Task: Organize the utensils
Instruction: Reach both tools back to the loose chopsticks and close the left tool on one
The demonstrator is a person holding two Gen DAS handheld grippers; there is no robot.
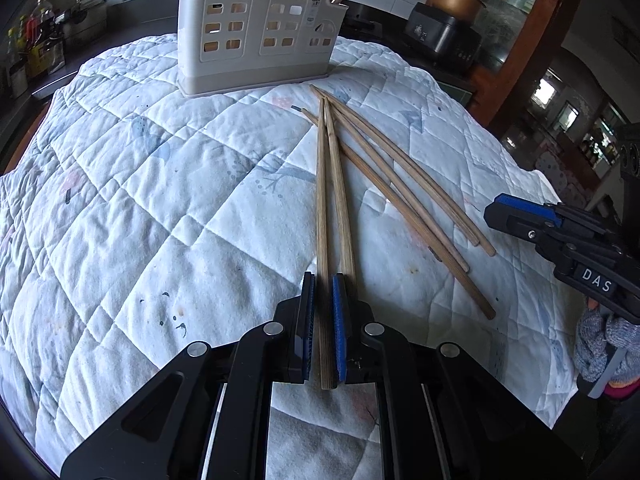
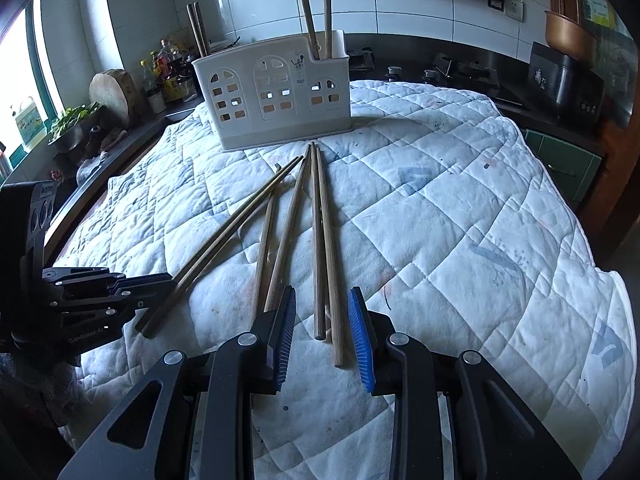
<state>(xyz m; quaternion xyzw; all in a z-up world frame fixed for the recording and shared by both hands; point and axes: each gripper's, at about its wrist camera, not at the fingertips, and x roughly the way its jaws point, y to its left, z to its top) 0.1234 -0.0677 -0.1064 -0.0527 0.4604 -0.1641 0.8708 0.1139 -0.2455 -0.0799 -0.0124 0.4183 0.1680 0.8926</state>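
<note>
Left wrist view: left gripper clamped on one chopstick at lower centre; loose chopsticks on the quilt.

Right wrist view: right gripper jaws apart, straddling a pair. Utensil caddy at upper centre holds four; six remain.

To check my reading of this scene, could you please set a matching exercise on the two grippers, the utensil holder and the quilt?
Things:
1. left gripper
2. right gripper
3. utensil holder
4. quilt

States:
A. stands upright, upright chopsticks poking out
B. open, loose pair lying between its jaws
C. spread under everything
D. shut on a chopstick

Pairs: 1-D, 2-B, 3-A, 4-C
</note>
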